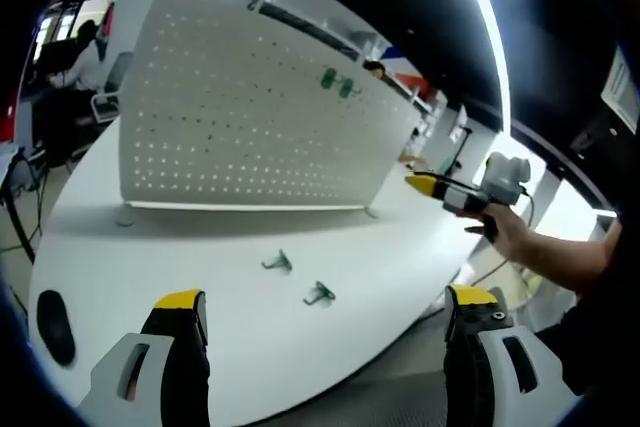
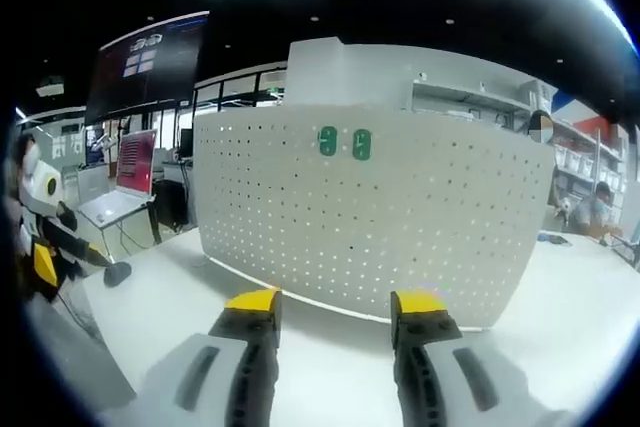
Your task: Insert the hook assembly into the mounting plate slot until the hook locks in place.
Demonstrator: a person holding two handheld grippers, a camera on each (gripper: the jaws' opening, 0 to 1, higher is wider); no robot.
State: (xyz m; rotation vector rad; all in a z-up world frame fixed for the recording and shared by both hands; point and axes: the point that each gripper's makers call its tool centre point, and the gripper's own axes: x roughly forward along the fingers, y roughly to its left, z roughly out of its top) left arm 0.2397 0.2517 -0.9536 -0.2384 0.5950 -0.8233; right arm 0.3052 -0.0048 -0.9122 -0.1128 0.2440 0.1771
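Two small dark hooks lie loose on the white table (image 1: 250,347): one hook (image 1: 278,263) and a second hook (image 1: 319,294) just beside it, toward 4 o'clock from the first. Both rest between the left gripper (image 1: 325,312) and the pegboard (image 1: 240,117), ahead of the jaws and apart from them. The left gripper's jaws stand wide apart with nothing between them.

The white perforated pegboard stands upright on the table on small feet. On its upper part, near 1 o'clock in the left gripper view, two green hooks (image 1: 337,81) sit side by side; in the right gripper view these green hooks (image 2: 344,142) are at 12 o'clock on the pegboard (image 2: 380,207).

There is open table surface in front of the board. The table edge runs just before the left jaws, and a dark oval object (image 1: 55,325) lies near this edge at 9 o'clock.

The right gripper (image 2: 333,307) points straight at the board, jaws apart and empty. In the left gripper view the right gripper (image 1: 440,187) is at 3 o'clock, held by a hand (image 1: 510,232) — raised above the table.
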